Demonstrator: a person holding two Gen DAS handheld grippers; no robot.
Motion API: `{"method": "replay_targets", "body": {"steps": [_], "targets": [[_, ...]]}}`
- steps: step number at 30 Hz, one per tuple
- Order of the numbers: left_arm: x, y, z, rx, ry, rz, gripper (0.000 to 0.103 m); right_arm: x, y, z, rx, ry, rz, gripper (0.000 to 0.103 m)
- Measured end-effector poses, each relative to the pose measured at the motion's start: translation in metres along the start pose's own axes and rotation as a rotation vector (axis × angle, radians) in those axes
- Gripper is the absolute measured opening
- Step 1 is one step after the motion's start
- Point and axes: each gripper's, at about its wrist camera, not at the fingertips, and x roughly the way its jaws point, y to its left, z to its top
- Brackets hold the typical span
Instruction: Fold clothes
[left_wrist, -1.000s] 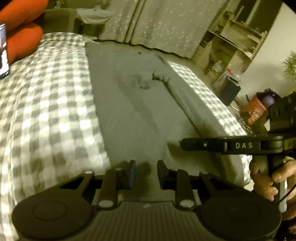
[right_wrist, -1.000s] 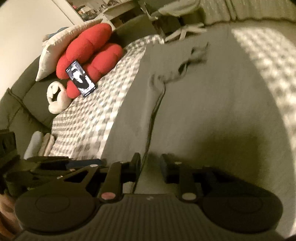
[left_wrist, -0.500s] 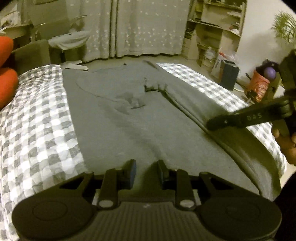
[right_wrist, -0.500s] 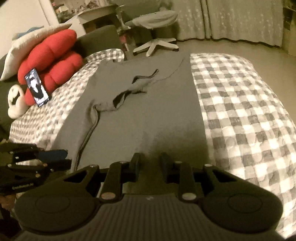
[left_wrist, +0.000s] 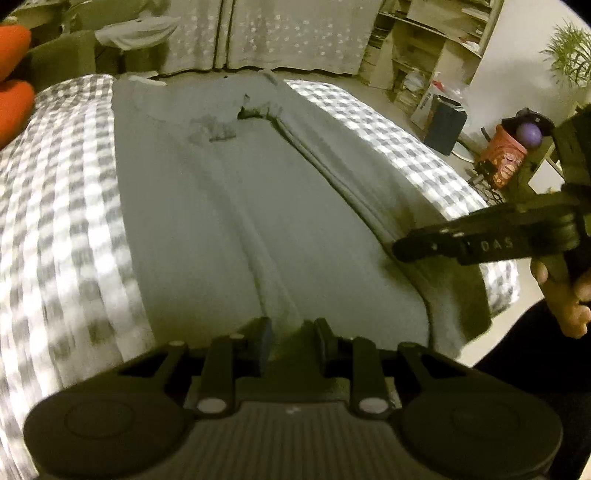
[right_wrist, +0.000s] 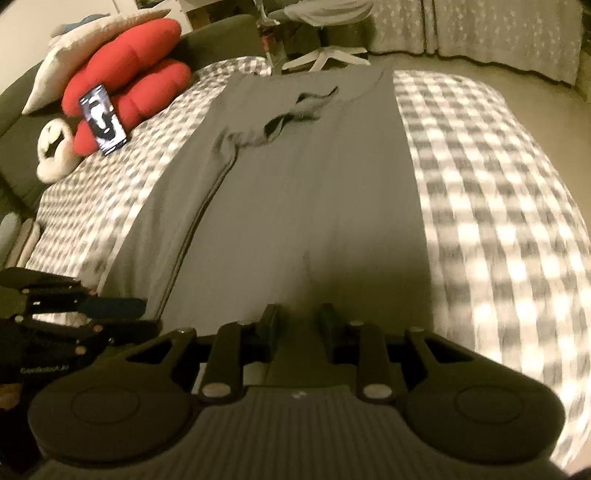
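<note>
A grey garment (left_wrist: 240, 203) lies lengthwise on the checked bed cover (left_wrist: 55, 221), with its crumpled neck opening at the far end. My left gripper (left_wrist: 294, 341) sits at the garment's near hem, shut on a pinch of the cloth, and a long crease runs away from its fingers. The right gripper (left_wrist: 402, 251) enters that view from the right, at the garment's folded right edge. In the right wrist view the garment (right_wrist: 295, 184) stretches away from the right gripper (right_wrist: 299, 325), which is shut on the near hem. The left gripper (right_wrist: 140, 314) shows low on the left.
Red cushions (right_wrist: 129, 85) with a phone (right_wrist: 103, 118) leaning on them lie on the bed's far left. A chair base (right_wrist: 325, 55) and curtains stand beyond the bed. A shelf (left_wrist: 424, 55), a dark box (left_wrist: 443, 125) and an orange pot (left_wrist: 506, 155) stand on the floor to the right.
Both views have swung from slanted to square along the garment. The garment now lies straighter and flatter, with long creases running to the fingers. Both grippers stay at the near hem.
</note>
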Motion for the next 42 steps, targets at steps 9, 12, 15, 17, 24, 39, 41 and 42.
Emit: {"method": "replay_targets", "body": {"steps": [9,12,15,17,24,39,41,42], "targets": [[-0.015,-0.013,-0.031,-0.052,0.007,-0.029,0.024,-0.019,0.005,-0.031,0.017,0.023,0.031,0.029],[-0.015,-0.016,-0.042,-0.062,0.033,-0.04,0.024,-0.021,0.006,-0.037,0.021,0.036,0.036,0.029],[-0.006,-0.015,-0.051,-0.088,0.091,-0.028,0.024,-0.02,0.007,-0.042,0.031,0.064,0.041,0.029],[0.001,-0.013,-0.057,-0.107,0.13,-0.014,0.024,-0.018,0.008,-0.045,0.037,0.083,0.043,0.029],[-0.007,-0.015,-0.064,-0.112,0.16,-0.021,0.026,-0.021,0.01,-0.052,0.039,0.126,0.053,0.034],[-0.038,0.019,-0.044,-0.112,0.13,-0.018,0.037,-0.044,-0.011,-0.028,0.032,0.093,0.025,0.045],[-0.036,0.025,-0.045,-0.12,0.172,-0.029,0.039,-0.045,-0.016,-0.028,0.023,0.115,0.018,0.046],[-0.035,0.028,-0.045,-0.124,0.194,-0.034,0.039,-0.045,-0.018,-0.028,0.018,0.127,0.015,0.046]]}}
